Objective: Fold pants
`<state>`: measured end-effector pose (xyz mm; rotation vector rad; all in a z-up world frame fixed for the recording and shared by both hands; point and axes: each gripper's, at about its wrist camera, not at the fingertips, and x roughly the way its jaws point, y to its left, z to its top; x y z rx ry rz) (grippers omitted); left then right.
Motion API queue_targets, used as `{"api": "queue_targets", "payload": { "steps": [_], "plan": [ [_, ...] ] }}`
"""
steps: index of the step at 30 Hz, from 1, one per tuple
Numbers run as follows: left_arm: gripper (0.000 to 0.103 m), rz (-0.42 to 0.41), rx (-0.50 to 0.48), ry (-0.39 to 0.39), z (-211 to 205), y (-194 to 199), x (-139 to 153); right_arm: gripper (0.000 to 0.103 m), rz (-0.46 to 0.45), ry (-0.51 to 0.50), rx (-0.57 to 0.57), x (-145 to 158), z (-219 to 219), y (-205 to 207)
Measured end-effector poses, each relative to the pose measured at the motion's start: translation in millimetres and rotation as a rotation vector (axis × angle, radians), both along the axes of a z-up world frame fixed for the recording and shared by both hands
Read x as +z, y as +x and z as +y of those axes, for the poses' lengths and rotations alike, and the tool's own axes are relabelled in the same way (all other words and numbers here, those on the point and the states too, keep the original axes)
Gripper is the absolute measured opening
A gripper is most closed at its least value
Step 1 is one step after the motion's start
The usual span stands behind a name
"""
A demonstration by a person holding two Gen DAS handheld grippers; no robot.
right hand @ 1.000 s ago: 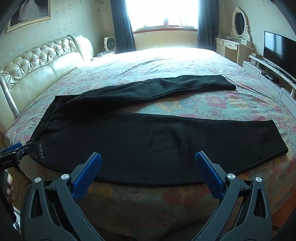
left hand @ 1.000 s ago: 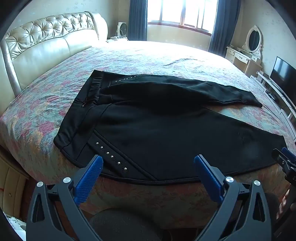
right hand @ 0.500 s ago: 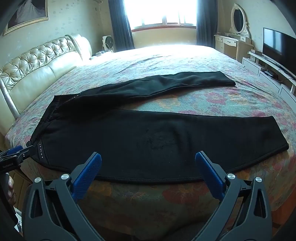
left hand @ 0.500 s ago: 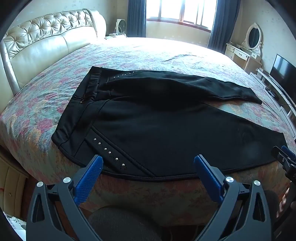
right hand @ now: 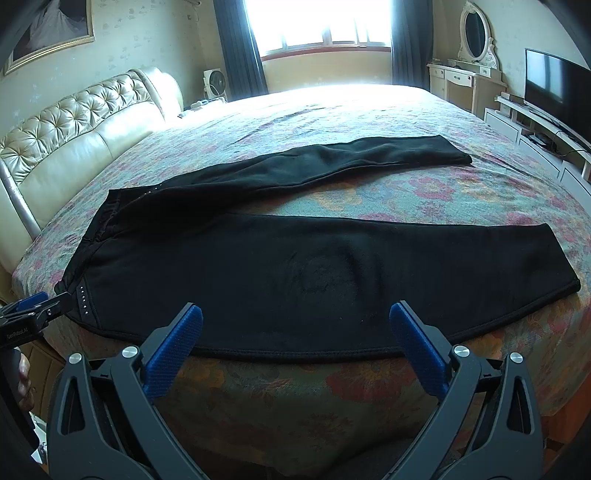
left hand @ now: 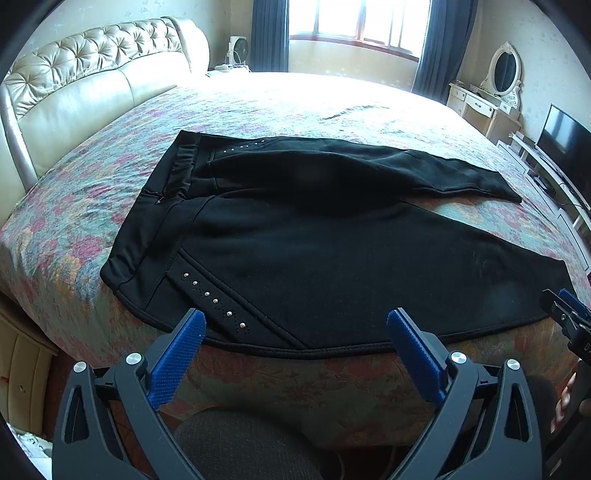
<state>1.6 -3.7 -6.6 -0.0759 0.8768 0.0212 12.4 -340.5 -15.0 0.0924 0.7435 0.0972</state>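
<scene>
Two grippers hang just off the near edge of the bed (left hand: pixel 258 107), both with their blue-padded fingers spread wide and nothing between them. From the left wrist view, the left gripper (left hand: pixel 295 332) sits low in front of the waist end of the black pants (left hand: pixel 332 266), its left finger pad (left hand: pixel 177 360) overlapping in view the hem near a diagonal row of silver studs (left hand: pixel 212 299); whether the pad touches the cloth cannot be told. From the right wrist view, the right gripper (right hand: pixel 295 328) faces the middle of the nearer trouser leg, jaws released and clear of the fabric. The pants lie flat on the floral bedspread (right hand: pixel 424 188), waistband toward the tufted cream headboard (right hand: pixel 74 136), the two legs splayed apart in a narrow V with the far leg angling toward the window (right hand: pixel 325 26) side and the near leg running along the mattress edge toward the television (right hand: pixel 554 85). Each gripper shows at the rim of the other's view, at the right edge for the left camera and at the left edge for the right camera, with part of a hand beneath it. A white dressing table with an oval mirror (left hand: pixel 504 70) stands by the far wall, and a small fan (right hand: pixel 213 83) sits beside the dark curtains
</scene>
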Motion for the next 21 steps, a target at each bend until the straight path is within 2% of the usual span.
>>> {"api": "queue_targets", "payload": {
  "steps": [21],
  "plan": [
    [0.098,0.007,0.0,-0.001,-0.8,0.2,-1.5,0.101,0.015,0.001,0.004,-5.0,3.4,0.8]
  ]
}}
